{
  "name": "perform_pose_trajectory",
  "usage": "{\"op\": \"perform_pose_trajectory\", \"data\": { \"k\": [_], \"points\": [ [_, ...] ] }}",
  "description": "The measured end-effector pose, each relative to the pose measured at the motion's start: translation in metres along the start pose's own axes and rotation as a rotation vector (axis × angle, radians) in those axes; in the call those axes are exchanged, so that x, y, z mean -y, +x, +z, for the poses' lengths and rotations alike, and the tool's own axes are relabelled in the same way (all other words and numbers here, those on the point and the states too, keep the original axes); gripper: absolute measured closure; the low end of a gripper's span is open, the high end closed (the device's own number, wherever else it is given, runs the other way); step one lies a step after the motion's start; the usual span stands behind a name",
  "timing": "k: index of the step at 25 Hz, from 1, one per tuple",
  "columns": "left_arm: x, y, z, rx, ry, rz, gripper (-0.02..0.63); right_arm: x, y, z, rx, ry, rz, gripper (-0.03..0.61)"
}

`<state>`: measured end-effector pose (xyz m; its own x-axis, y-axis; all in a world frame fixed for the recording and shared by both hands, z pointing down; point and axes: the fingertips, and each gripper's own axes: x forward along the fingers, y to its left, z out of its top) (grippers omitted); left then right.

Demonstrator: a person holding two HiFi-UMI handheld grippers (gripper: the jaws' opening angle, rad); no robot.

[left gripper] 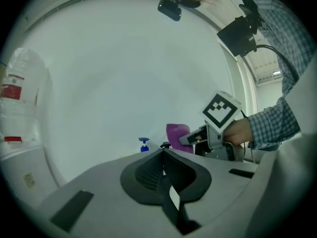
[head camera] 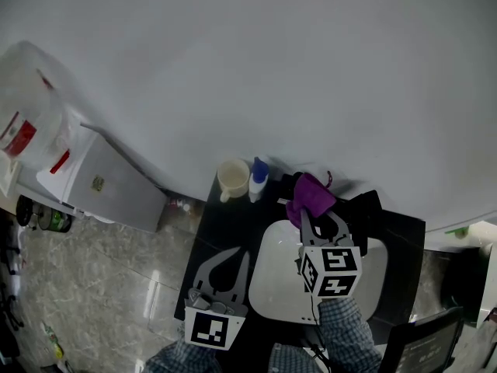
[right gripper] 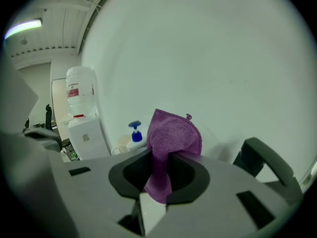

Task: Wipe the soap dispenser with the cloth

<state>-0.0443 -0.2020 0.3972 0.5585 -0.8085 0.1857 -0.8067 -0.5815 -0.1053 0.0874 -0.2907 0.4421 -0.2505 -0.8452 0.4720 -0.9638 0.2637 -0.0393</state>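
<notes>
1. Right gripper (head camera: 314, 217) is clenched on the purple cloth (head camera: 311, 196). In the right gripper view the cloth (right gripper: 171, 138) is pinched between the jaws and sticks up past the tips.
2. Left gripper (head camera: 237, 259) has its jaws closed together with nothing between them. It sits on the near left, over the black counter (head camera: 221, 228) beside the white sink (head camera: 272, 282).
3. Soap dispenser (head camera: 258, 179), white with a blue pump, stands upright at the far edge of the counter by the wall. It is just right of a cream cup (head camera: 232, 179).
4. The cloth is held right of the dispenser, near it but not touching.
5. A water cooler (head camera: 116, 181) stands on the far left, off the counter.
</notes>
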Motion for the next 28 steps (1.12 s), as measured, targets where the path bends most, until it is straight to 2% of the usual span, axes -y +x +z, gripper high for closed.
{"op": "perform_pose_trajectory", "data": {
  "k": [4, 8, 17, 24, 28],
  "points": [
    [0.0, -0.001, 0.001, 0.003, -0.004, 0.003, 0.612, 0.007, 0.014, 0.031, 0.054, 0.005, -0.014, 0.5],
    [-0.002, -0.003, -0.003, -0.007, -0.008, 0.009, 0.612, -0.001, 0.037, 0.031, 0.049, 0.003, 0.001, 0.5],
    [-0.008, -0.008, -0.013, -0.035, -0.011, 0.022, 0.612, -0.034, 0.067, -0.018, -0.054, -0.037, 0.065, 0.5],
    [-0.005, -0.009, -0.018, -0.046, -0.015, 0.023, 0.612, -0.036, 0.078, -0.069, -0.152, -0.067, 0.076, 0.5],
    [-0.003, -0.009, -0.018, -0.046, -0.019, 0.02, 0.612, -0.032, 0.079, -0.097, -0.224, -0.043, 0.076, 0.5]
  ]
}}
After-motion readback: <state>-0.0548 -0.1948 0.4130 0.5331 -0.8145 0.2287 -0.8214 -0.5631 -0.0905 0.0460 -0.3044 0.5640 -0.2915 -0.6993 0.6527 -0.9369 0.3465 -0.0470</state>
